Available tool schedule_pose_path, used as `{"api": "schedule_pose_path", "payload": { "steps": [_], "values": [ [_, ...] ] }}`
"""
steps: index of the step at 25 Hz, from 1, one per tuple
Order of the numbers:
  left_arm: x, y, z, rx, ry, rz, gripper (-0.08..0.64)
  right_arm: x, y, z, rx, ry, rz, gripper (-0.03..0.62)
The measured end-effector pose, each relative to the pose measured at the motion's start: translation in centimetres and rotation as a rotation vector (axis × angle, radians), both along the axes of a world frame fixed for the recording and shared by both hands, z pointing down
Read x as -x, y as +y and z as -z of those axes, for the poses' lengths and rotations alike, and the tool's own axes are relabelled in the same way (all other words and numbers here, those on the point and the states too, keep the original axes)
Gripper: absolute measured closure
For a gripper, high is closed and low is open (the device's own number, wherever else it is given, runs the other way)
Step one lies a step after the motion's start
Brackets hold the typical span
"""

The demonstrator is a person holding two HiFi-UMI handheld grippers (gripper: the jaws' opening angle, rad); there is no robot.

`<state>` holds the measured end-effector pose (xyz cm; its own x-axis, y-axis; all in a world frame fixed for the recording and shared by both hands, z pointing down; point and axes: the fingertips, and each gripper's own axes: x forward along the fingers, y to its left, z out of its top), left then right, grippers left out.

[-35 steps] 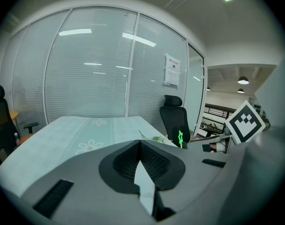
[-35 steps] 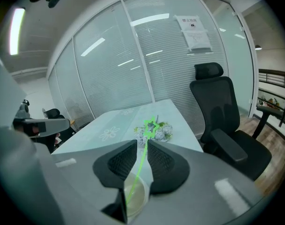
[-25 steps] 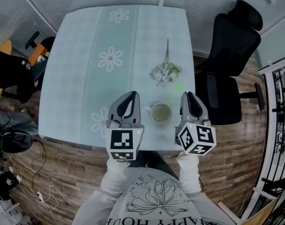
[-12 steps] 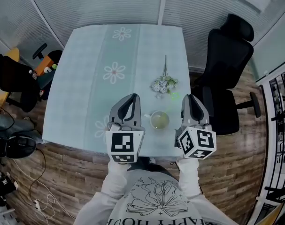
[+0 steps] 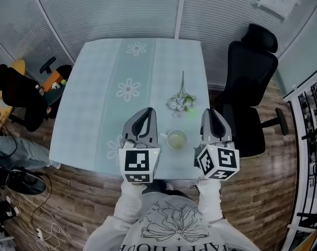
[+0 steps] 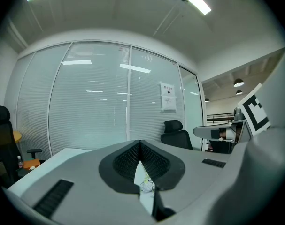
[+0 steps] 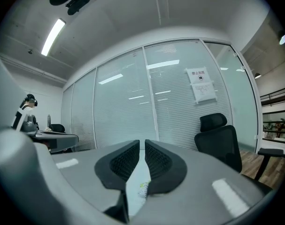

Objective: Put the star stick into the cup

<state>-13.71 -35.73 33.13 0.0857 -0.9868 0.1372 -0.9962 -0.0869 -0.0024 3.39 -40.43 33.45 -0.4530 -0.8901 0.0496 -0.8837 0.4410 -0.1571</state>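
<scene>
A: Where do things stand?

B: Both grippers hang over the near end of the table (image 5: 90, 103). The left gripper (image 5: 147, 111) and right gripper (image 5: 210, 112) are side by side, and the cup (image 5: 176, 139) sits on the cloth between them.

A: Either one gripping?

B: No. The left's jaws are pressed together at the tips. The right's are all but together, with a thin slit between the pads, and nothing is pinched in either.

A: And the star stick (image 5: 180, 101)?

B: Flat on the table beyond the cup, apart from it — pale head toward the cup, thin stem pointing at the far edge. Neither gripper touches it.

A: Beside the table?

B: A black office chair (image 5: 249, 82), on the right.
</scene>
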Motion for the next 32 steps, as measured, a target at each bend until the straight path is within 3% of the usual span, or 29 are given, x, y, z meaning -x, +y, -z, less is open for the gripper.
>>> {"api": "schedule_pose_path", "payload": {
  "steps": [32],
  "values": [
    [0.4, 0.7, 1.3, -0.026, -0.002, 0.013, 0.554, 0.3, 0.6, 1.4, -0.028, 0.003, 0.010, 0.563]
  ]
}}
